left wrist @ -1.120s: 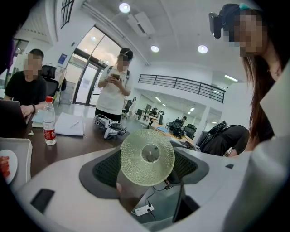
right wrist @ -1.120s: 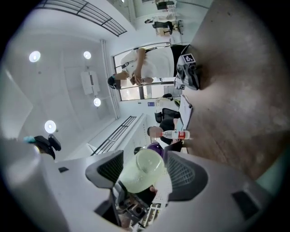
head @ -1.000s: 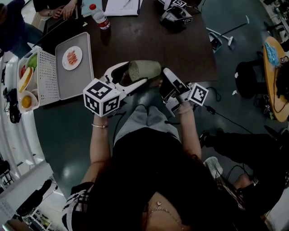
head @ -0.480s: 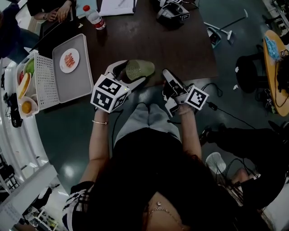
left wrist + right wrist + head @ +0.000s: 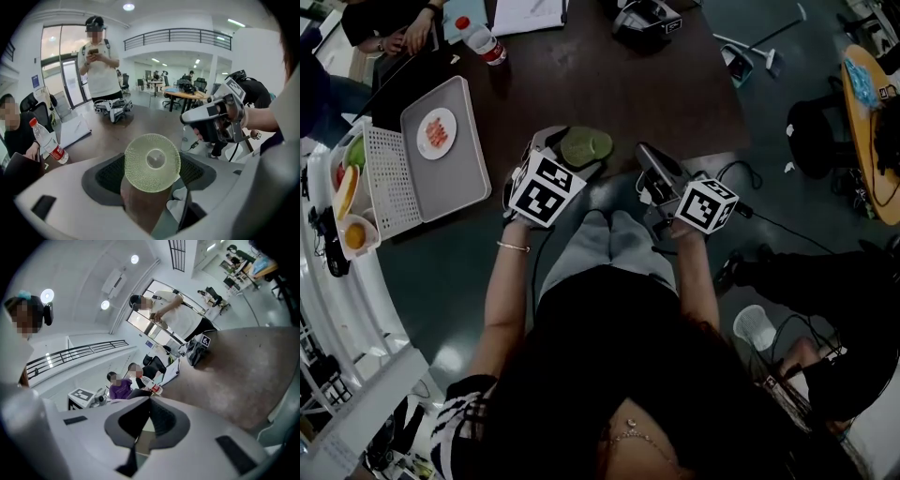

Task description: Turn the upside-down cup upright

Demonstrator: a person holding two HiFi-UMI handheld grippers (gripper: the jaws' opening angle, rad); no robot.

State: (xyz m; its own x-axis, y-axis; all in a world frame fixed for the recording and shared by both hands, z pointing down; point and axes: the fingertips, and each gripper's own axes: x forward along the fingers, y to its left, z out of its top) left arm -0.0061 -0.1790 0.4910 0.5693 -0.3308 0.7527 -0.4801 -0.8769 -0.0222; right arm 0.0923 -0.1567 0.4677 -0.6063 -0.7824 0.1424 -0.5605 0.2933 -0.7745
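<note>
A pale green dotted cup (image 5: 586, 147) hangs over the near edge of the dark brown table (image 5: 666, 84), with my left gripper (image 5: 574, 157) shut on its sides. In the left gripper view one round end of the cup (image 5: 152, 162) faces the camera between the two dark pads (image 5: 108, 174). Which end is up I cannot tell. My right gripper (image 5: 647, 157) stands just right of the cup and apart from it. Its jaws are shut with nothing between them, as the right gripper view (image 5: 149, 401) shows.
A white tray (image 5: 464, 173) with a plate of food (image 5: 437, 132) lies at the table's left. A bottle (image 5: 478, 37), papers (image 5: 525, 14) and other grippers (image 5: 642, 17) lie at the far side. People stand and sit beyond the table (image 5: 101, 65).
My left gripper has sunk and tipped with the cup, which lay sideways and now shows a round end from above. The right gripper's jaws have closed on nothing.
</note>
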